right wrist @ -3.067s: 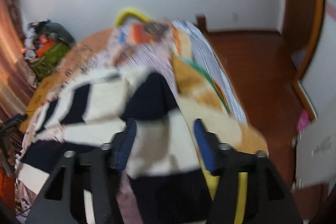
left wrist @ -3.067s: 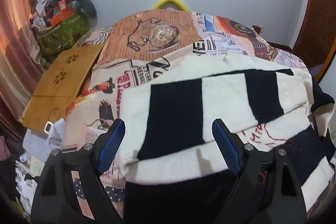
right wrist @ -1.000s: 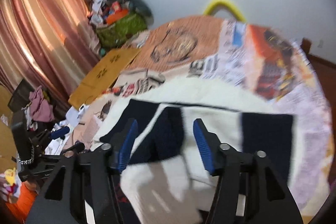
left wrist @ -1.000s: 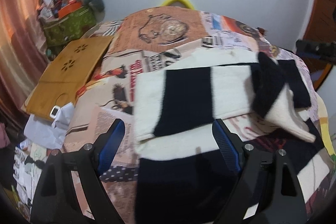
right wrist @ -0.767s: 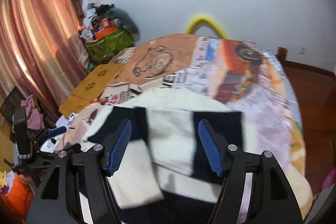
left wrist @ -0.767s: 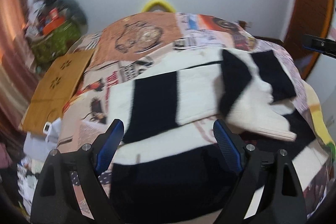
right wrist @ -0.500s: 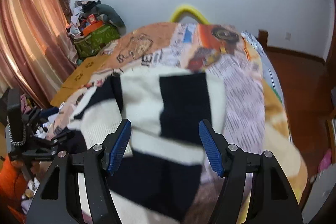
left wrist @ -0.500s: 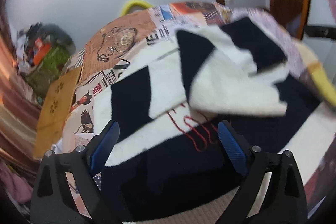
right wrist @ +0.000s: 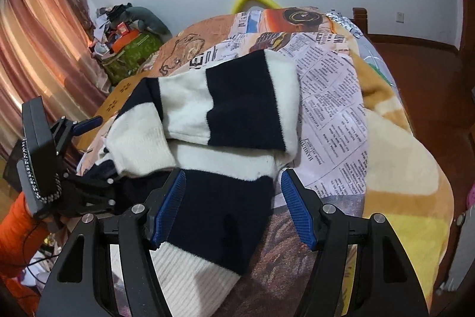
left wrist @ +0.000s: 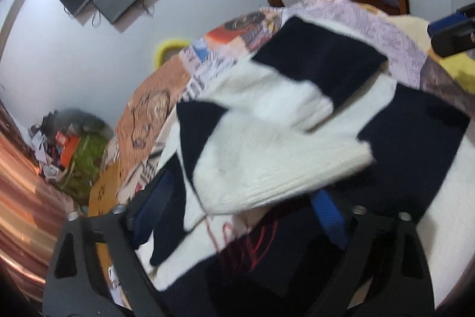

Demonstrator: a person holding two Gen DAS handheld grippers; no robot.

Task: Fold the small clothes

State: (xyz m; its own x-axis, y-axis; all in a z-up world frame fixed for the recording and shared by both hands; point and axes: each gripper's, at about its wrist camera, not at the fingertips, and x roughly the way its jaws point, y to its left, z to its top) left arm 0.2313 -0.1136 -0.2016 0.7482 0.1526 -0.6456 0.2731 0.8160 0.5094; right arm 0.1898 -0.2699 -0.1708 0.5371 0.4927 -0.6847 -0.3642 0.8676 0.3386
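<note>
Two grippers face a black-and-cream striped sweater (right wrist: 237, 109) spread on a bed's patterned cover (right wrist: 332, 97), both sleeves folded across its chest. Right gripper (right wrist: 233, 208) hangs with jaws wide and empty over the hem end, the garment's length running straight away from it toward the headboard. Left gripper (left wrist: 237, 216) comes in from the sweater's left edge, jaws also wide, a ribbed cuff (left wrist: 267, 183) drooping just beyond them; it seems nearer that loose sleeve

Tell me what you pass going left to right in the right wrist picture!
Pink curtain → the other claw → striped sweater → newspaper-print bedspread → yellow and cream blanket → wooden floor.
</note>
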